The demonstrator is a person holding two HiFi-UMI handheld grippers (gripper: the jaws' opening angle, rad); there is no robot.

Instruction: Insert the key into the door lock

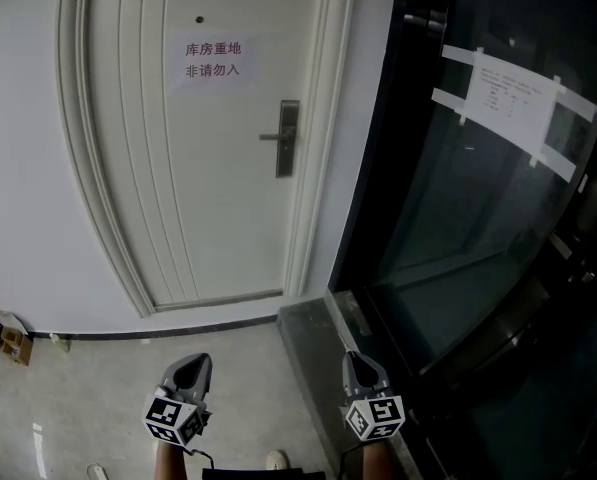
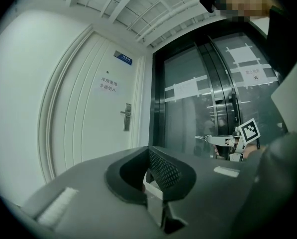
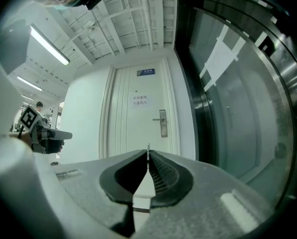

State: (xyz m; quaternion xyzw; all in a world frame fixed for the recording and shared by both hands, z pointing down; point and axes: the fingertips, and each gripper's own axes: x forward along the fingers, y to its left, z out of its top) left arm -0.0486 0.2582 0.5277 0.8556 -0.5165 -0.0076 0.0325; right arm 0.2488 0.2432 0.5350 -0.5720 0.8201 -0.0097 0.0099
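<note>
- Grips the key (image 3: 148, 149) in the right gripper (image 3: 148, 156), pads pressed flat on it, with only a thin sliver of blade showing past the tips.
- Shows the left gripper (image 2: 148, 150) closed tip to tip on nothing.
- Places both grippers low in the head view, at 7 and 5 o'clock, aimed at the white door (image 1: 218, 188) ahead.
- Finds the door lock (image 1: 289, 140), with its lever handle (image 1: 270, 137), at 12 o'clock in the head view, well apart from the key. Sits at about 1 o'clock above the blade tip in the right gripper view.
- Leaves the glass doors (image 1: 478, 218) off at 3 o'clock, no part of the job.
- Judged for progress: key in hand, so the early part done. Left to do: closing on the door, lining up with the keyhole, and the insertion itself.
- No keyhole to be made out at this range.
- Points the key's long axis level, straight along the jaws, tip toward the door. Reads in the left gripper view as a thin rod sticking out toward 9 o'clock from the right gripper's tips.
- Sets the blade on edge, flat faces against the pads, broad side upright as far as can be judged.
</note>
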